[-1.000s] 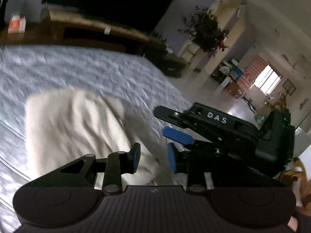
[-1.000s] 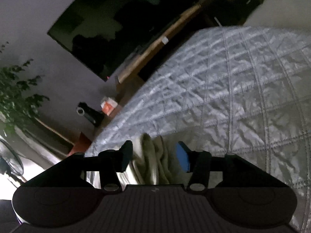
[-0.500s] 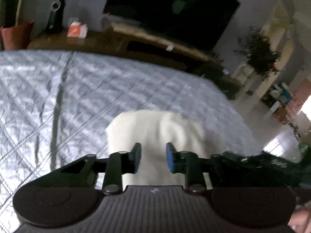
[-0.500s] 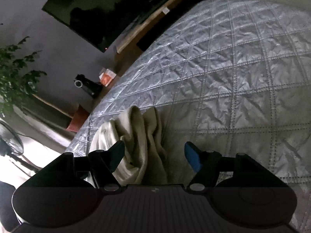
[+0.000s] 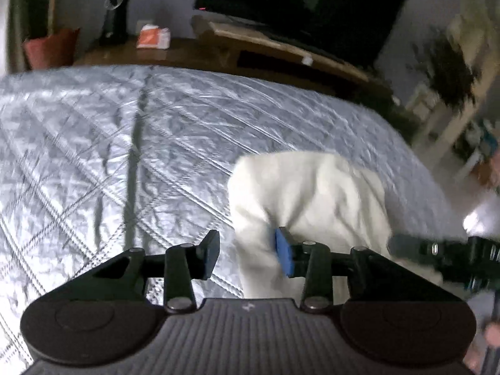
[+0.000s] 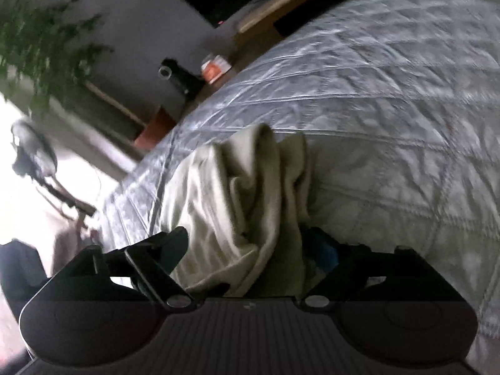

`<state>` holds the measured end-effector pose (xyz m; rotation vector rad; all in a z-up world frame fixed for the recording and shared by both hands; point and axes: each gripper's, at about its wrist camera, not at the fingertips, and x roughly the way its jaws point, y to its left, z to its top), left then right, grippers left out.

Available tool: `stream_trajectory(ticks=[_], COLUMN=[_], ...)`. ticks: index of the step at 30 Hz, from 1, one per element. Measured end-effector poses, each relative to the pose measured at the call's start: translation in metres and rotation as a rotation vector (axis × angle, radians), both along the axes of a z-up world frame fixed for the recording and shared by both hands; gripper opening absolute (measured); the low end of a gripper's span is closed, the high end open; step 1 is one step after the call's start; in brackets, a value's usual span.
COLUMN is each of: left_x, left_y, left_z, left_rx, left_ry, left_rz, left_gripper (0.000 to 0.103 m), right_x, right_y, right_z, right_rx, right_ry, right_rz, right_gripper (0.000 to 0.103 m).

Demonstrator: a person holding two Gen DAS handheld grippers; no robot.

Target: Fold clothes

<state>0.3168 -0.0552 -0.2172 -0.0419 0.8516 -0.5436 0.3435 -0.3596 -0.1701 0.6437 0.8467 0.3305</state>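
Observation:
A cream garment point(image 5: 312, 200) lies bunched on the grey quilted bed point(image 5: 125, 156). My left gripper point(image 5: 247, 257) hovers at the garment's near left edge with its jaws opening. That edge reaches into the gap beside the blue right pad point(image 5: 283, 256), and the pads do not press it. My right gripper point(image 5: 437, 257) shows at the right edge of the left wrist view. In the right wrist view my right gripper point(image 6: 250, 247) has its jaws opening wide, and the rumpled folds of the garment point(image 6: 243, 187) rise loose between the fingers.
Beyond the bed stand a wooden TV console point(image 5: 281, 53), a dark television point(image 5: 306, 6), an orange box point(image 5: 153, 36), a black cylinder device point(image 5: 115, 15) and a plant pot point(image 5: 50, 47). A leafy plant point(image 6: 40, 40) and a fan point(image 6: 31, 156) stand off the bed's corner.
The garment has slid from the left to the right of the left gripper's view as that hand swung. The left jaws narrowed, then widened. The right jaws spread wide and the garment came closer.

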Motion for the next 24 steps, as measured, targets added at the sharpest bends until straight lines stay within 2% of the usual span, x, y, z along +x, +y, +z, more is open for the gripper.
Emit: stream_trajectory(ticks=[1,4,6,8,10,11,13,14,15,16,19,24], left_x=[-0.004,-0.012,-0.012,-0.008,-0.004,-0.004,-0.001,-0.001,-0.001,-0.001,0.0,0.002], left_y=[-0.003,-0.007,-0.006,0.0,0.004,0.004,0.006,0.007,0.006,0.005,0.001,-0.008], left_z=[-0.001,-0.003,-0.004,-0.005,-0.007,-0.008,-0.007,-0.007,-0.008,-0.008,-0.008,-0.011], left_rx=[0.02,0.063,0.065,0.05,0.036,0.034,0.032,0.032,0.034,0.036,0.052,0.075], left_ry=[-0.013,-0.054,-0.051,-0.02,0.009,0.016,0.024,0.025,0.025,0.025,0.019,-0.001], left_rz=[-0.012,-0.027,-0.023,-0.017,-0.013,-0.015,-0.017,-0.017,-0.019,-0.02,-0.028,-0.046], left_gripper=[0.036,0.039,0.043,0.045,0.046,0.046,0.046,0.046,0.046,0.047,0.047,0.048], right_x=[0.002,0.007,0.009,0.01,0.01,0.011,0.012,0.014,0.016,0.02,0.023,0.026], right_y=[0.002,0.012,0.014,0.012,0.005,0.004,0.002,0.008,0.013,0.02,0.031,0.02], right_z=[0.0,0.002,0.001,0.001,-0.001,-0.001,-0.003,-0.001,0.0,0.0,0.003,-0.001], right_rx=[0.012,-0.015,0.017,0.032,0.053,0.063,0.081,0.057,0.043,0.033,-0.036,0.063], right_ry=[-0.002,-0.007,-0.008,-0.006,-0.003,-0.004,-0.007,-0.016,-0.026,-0.038,-0.073,-0.038], right_rz=[0.003,0.04,0.066,0.073,0.041,0.034,0.023,0.043,0.067,0.09,0.113,0.093], right_gripper=[0.097,0.096,0.095,0.091,0.081,0.081,0.086,0.09,0.1,0.103,0.103,0.101])
